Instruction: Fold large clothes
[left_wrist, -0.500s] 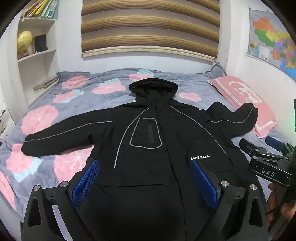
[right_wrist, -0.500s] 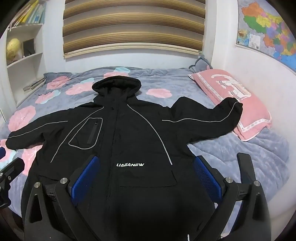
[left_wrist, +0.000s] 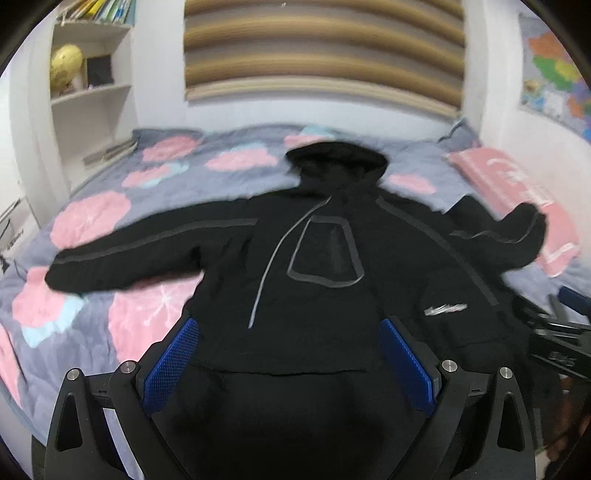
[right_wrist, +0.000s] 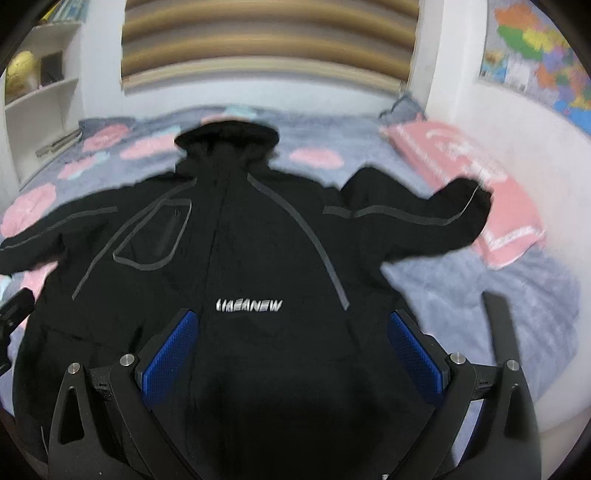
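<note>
A large black hooded jacket (left_wrist: 325, 266) (right_wrist: 258, 240) with grey piping and a white chest logo lies flat, front up, on the bed, both sleeves spread wide. Its hood points to the far wall. My left gripper (left_wrist: 290, 339) hangs open above the jacket's lower left front, blue pads wide apart, nothing between them. My right gripper (right_wrist: 293, 332) is open too, above the lower front just under the logo. In the left wrist view the right gripper (left_wrist: 557, 332) shows at the right edge. Both views are blurred by motion.
The bed (left_wrist: 155, 321) has a grey quilt with pink flowers. A pink pillow (right_wrist: 472, 184) lies at the right under the right sleeve's cuff. White shelves (left_wrist: 92, 96) stand at the left, a map (right_wrist: 539, 55) hangs on the right wall.
Both grippers have moved forward and lower toward the jacket, which now looks larger in each view. Jaws stay wide apart.
</note>
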